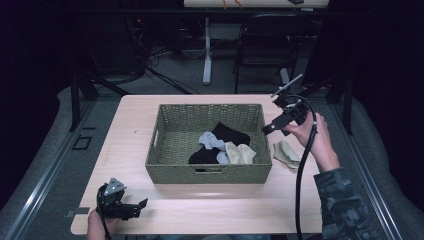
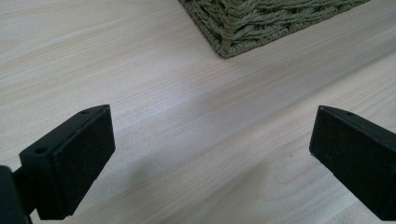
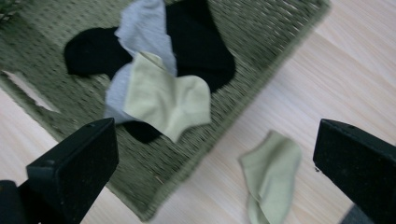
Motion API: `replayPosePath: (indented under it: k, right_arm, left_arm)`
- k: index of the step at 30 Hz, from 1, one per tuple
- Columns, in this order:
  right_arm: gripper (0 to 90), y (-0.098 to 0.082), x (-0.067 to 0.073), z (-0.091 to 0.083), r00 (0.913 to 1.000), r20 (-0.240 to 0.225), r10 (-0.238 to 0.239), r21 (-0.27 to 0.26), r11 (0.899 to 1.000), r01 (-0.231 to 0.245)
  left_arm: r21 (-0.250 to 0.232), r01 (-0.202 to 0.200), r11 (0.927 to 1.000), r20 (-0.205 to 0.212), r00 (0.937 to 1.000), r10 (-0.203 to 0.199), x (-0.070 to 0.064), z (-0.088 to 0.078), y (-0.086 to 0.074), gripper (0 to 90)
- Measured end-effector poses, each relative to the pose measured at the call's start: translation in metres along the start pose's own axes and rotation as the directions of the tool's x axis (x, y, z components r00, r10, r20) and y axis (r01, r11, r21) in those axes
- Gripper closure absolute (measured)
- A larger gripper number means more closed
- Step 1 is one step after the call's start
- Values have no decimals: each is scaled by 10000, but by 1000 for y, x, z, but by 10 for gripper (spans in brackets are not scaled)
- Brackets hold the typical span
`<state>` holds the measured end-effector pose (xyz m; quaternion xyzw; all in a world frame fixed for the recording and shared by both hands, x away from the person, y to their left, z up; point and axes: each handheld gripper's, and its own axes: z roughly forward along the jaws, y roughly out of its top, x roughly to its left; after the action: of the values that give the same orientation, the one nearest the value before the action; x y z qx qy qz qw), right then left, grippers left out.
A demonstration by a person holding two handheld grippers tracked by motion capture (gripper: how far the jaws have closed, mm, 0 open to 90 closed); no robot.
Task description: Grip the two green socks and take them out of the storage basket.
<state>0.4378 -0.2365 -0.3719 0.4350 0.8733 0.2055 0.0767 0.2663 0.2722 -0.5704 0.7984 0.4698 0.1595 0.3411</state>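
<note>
Socks (image 1: 222,145) heaped in woven basket (image 1: 172,165), one pale sock (image 1: 286,153) beside it on table (image 1: 130,125); both hand-held grippers wide, empty.

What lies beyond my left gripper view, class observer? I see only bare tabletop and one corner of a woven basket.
Observer: The woven basket holds a pile of socks: black, grey and pale green.
Operator: Is anything lying outside the basket?
Observer: Yes, one pale green sock lies on the table, beside the basket's right wall.
Operator: Where is the right gripper?
Observer: The right gripper is held above the basket's right edge, jaws open and empty.
</note>
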Motion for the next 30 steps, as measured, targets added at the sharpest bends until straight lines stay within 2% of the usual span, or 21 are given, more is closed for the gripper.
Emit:
replayPosePath:
  k: [1,5,7,9,11,14,22,24,27,29,30]
  right_arm:
    - [0,0,0,0,10000,0,0,0,10000,0]
    - [0,17,19,7,9993,-253,-284,50,9996,286]
    - [0,26,29,15,9977,-381,-566,165,9982,573]
    - [0,28,32,18,9974,-436,-568,148,9982,575]
    - [0,36,42,28,9954,-636,-715,133,9973,725]
    - [0,40,46,35,9933,-792,-844,271,9959,867]
    - [22,51,62,82,9875,-1340,-827,1108,9890,979]
    - [23,51,63,85,9877,-1341,-810,1167,9884,969]
    - [68,53,66,101,9889,-1279,-758,1424,9853,940]
    - [80,53,67,106,9886,-1320,-724,1483,9847,919]
    - [146,53,70,113,9895,-1229,-767,1682,9810,969]
  left_arm:
    - [0,0,10000,0,10000,0,0,0,0,1]
    - [6,-29,10000,37,10000,29,0,0,0,1]
    - [-12,-26,10000,50,10000,26,0,0,0,1]
    - [-18,-28,10000,56,10000,28,0,0,0,1]
    - [-19,-24,10000,65,10000,24,0,0,0,1]
    - [-13,-45,10000,68,10000,45,0,0,0,1]
    - [-24,-32,10000,93,10000,32,0,0,0,1]
    - [-28,-26,10000,101,9999,26,0,0,0,1]
    - [-114,3,9999,111,9999,-2,0,0,0,1]
    - [-56,-1,10000,122,9999,1,0,0,0,1]
    - [-58,-8,10000,123,9999,9,0,0,0,1]
